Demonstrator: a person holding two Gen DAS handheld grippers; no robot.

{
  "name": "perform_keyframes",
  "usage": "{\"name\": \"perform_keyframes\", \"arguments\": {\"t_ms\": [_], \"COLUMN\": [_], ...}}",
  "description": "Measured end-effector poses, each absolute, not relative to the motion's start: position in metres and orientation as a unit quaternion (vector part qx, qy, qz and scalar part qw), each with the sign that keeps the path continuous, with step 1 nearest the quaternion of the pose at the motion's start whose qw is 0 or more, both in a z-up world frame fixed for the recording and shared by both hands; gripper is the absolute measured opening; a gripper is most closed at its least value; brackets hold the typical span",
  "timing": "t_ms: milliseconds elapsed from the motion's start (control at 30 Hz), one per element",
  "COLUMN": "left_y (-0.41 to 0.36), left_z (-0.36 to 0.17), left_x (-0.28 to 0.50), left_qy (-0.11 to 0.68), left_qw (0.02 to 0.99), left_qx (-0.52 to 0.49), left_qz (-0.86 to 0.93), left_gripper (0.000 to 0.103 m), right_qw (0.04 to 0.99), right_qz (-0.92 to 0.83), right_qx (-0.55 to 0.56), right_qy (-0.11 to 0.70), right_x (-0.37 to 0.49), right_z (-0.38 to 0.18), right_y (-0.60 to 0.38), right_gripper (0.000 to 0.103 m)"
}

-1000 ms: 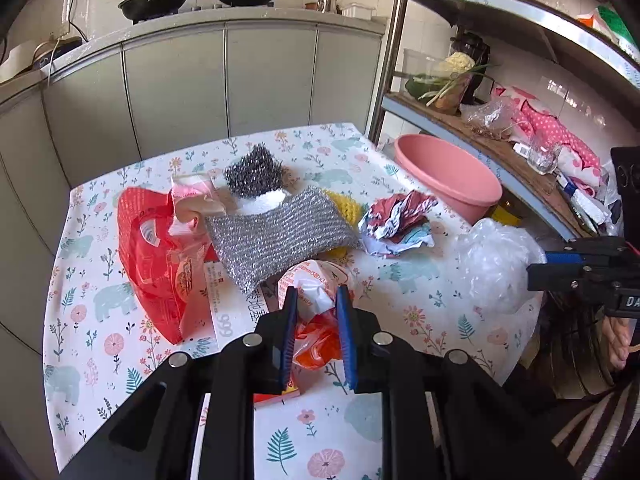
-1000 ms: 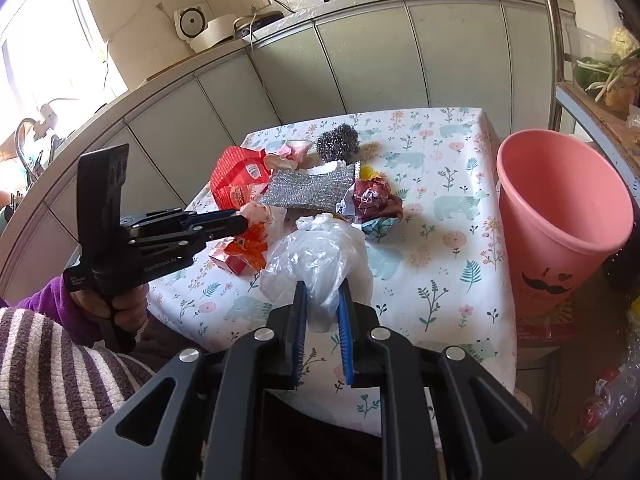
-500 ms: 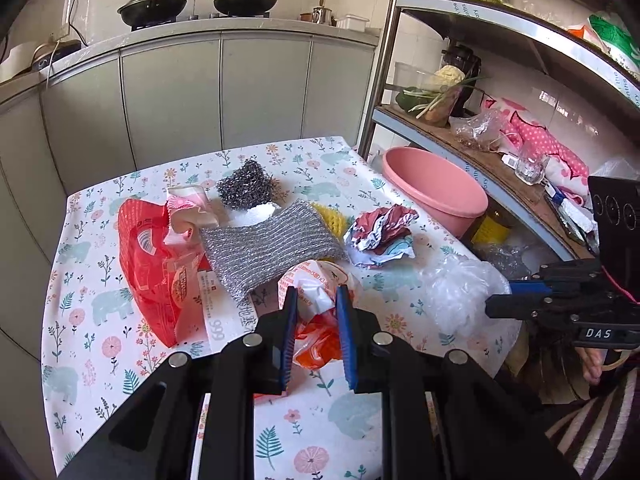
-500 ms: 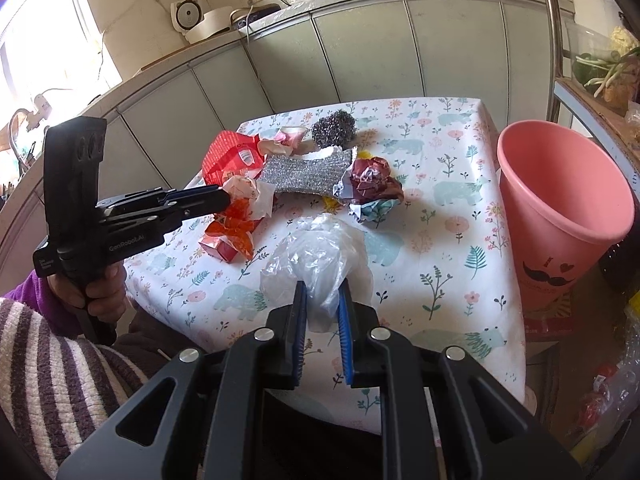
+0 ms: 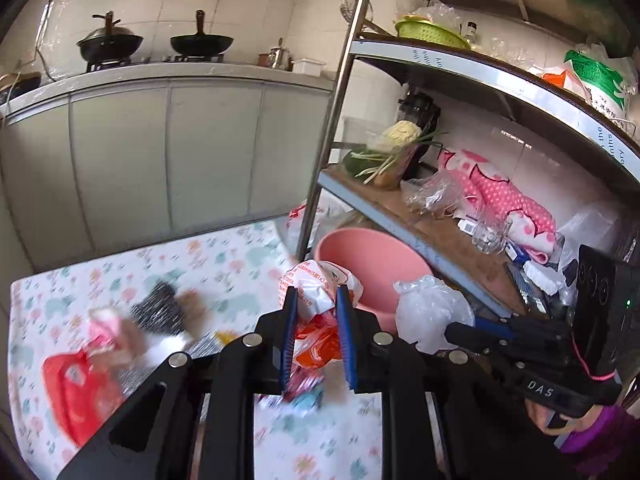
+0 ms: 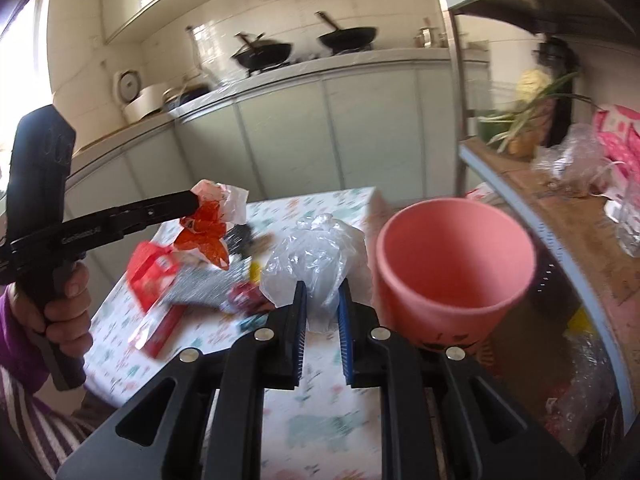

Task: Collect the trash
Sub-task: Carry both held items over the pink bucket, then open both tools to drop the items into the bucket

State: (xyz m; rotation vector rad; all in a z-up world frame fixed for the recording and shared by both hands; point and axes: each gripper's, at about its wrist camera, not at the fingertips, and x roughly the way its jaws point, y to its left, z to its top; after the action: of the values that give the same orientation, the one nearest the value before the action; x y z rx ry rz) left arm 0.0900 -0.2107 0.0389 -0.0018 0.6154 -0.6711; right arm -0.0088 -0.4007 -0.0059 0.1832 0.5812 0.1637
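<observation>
Between my left gripper's (image 5: 316, 336) jaws I have the crumpled orange-and-white wrapper (image 5: 318, 308) clamped, its loose end sticking up past the tips. My right gripper (image 6: 322, 320) is pinched on the clear plastic bag (image 6: 316, 256), which balloons ahead of the jaws. Both look light, soft and slippery, so I'd grip bunched folds, not a single layer. Just beyond and right stands the pink bin (image 6: 456, 276).

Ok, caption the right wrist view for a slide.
Right gripper carries a clear bag beside the pink bin; left gripper holds an orange wrapper above the table.
</observation>
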Motion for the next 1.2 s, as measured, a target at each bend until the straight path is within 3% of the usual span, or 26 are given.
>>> {"name": "perform_keyframes", "arguments": {"t_ms": [400,833,1000,1200], "left_y": [-0.326,-0.377,-0.383,-0.380], "left_z": [0.002,-0.051,-0.057,-0.053], "left_x": [0.147,0.186,0.188,0.190], "left_qy": [0.336,0.393,0.402,0.405], "left_qw": [0.880,0.859,0.856,0.855], "left_qx": [0.013,0.015,0.013,0.001], "left_qz": [-0.336,-0.327,-0.325,-0.325], "left_gripper": [0.019,0.019,0.025,0.035], "right_qw": [0.952,0.934,0.929,0.930], "right_qz": [-0.027,-0.067,-0.068,-0.072], "right_qx": [0.109,0.111,0.113,0.115], "right_qy": [0.286,0.334,0.345,0.340], "right_x": [0.047,0.088,0.093,0.094], "right_z": [-0.034,-0.078,-0.085,-0.086], "right_y": [-0.462,-0.490,-0.494,-0.497], "right_gripper": [0.015,0.015,0.017,0.028]}}
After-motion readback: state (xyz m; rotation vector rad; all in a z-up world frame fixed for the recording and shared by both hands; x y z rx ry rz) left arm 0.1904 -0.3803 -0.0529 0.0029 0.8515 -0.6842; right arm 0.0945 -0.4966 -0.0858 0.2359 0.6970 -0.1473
